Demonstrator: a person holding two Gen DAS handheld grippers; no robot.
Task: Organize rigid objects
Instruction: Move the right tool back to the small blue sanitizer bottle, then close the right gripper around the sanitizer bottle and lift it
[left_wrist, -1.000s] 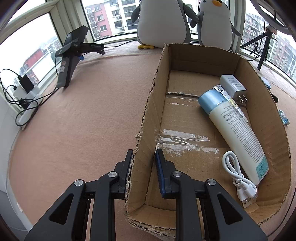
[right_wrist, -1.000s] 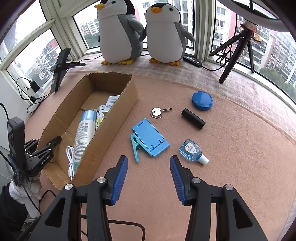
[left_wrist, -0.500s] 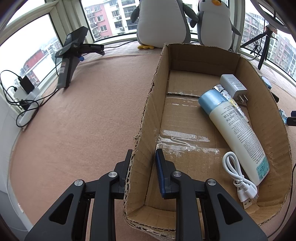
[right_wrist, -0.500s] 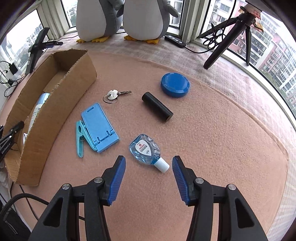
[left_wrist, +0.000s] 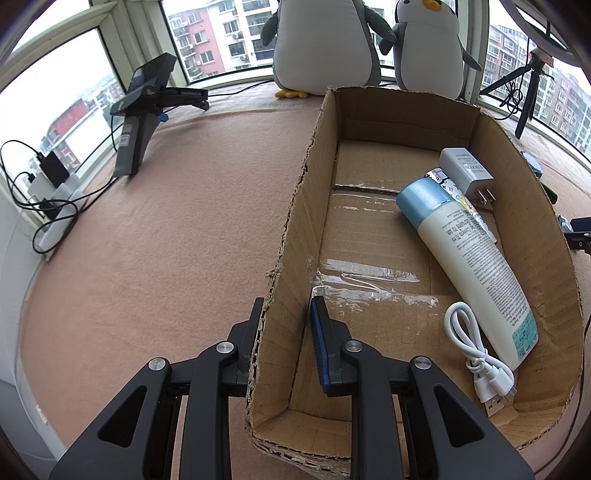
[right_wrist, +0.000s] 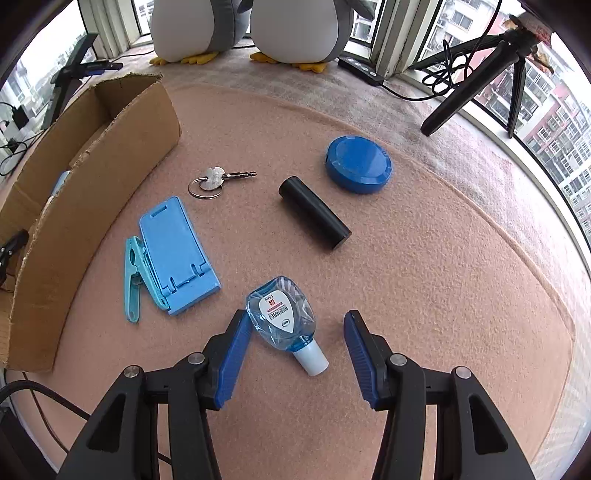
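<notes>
My left gripper (left_wrist: 286, 314) is shut on the left wall of the cardboard box (left_wrist: 291, 229), one finger outside and one inside. The box holds a lotion bottle (left_wrist: 469, 258), a white charger (left_wrist: 465, 171) and a coiled white cable (left_wrist: 476, 354). My right gripper (right_wrist: 297, 328) is open, its fingers either side of a small clear blue bottle (right_wrist: 282, 314) lying on the mat. Beyond lie a blue phone stand (right_wrist: 175, 247), a teal clip (right_wrist: 133, 273), a key on a ring (right_wrist: 216, 181), a black cylinder (right_wrist: 314, 214) and a round blue case (right_wrist: 358, 162).
Two plush penguins (left_wrist: 325, 44) stand on the windowsill behind the box. A black stand (left_wrist: 144, 110) and a power strip with cables (left_wrist: 51, 206) sit at the left edge. A tripod (right_wrist: 480, 74) stands at the far right. The box (right_wrist: 92, 184) lies left of the loose items.
My right gripper has moved forward and down toward the small blue bottle, which now lies between its open fingers. My left gripper has stayed clamped on the box wall.
</notes>
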